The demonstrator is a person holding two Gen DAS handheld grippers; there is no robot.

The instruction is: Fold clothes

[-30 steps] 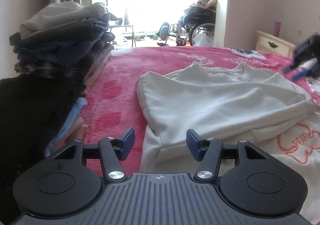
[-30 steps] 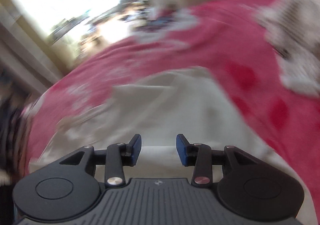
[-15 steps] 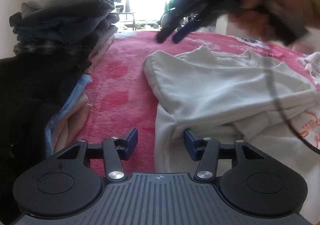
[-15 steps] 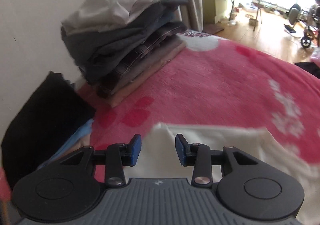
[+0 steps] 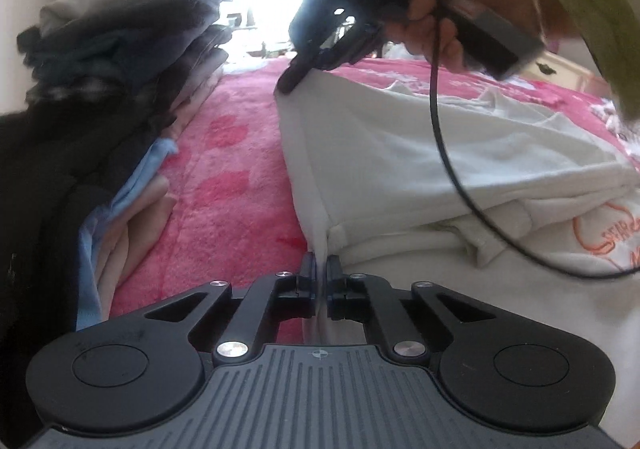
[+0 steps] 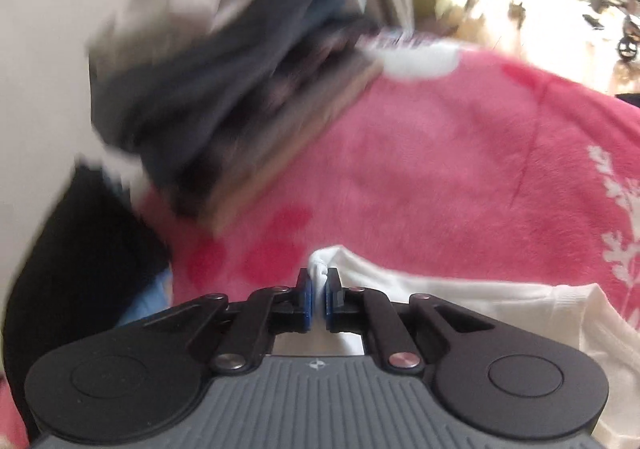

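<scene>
The left gripper (image 5: 320, 269) is pinched tight on the near corner of the white garment (image 5: 460, 153), a thin fold of cloth caught between its pads. Farther along the same edge, the right gripper (image 6: 318, 289) is closing its jaws on the far corner, white fabric bunched between its blue pads (image 6: 307, 295). The garment lies partly folded on the pink blanket (image 5: 224, 177), an orange print showing on its lower layer. A stack of folded clothes (image 5: 132, 49) sits just beside it, by the wall.
</scene>
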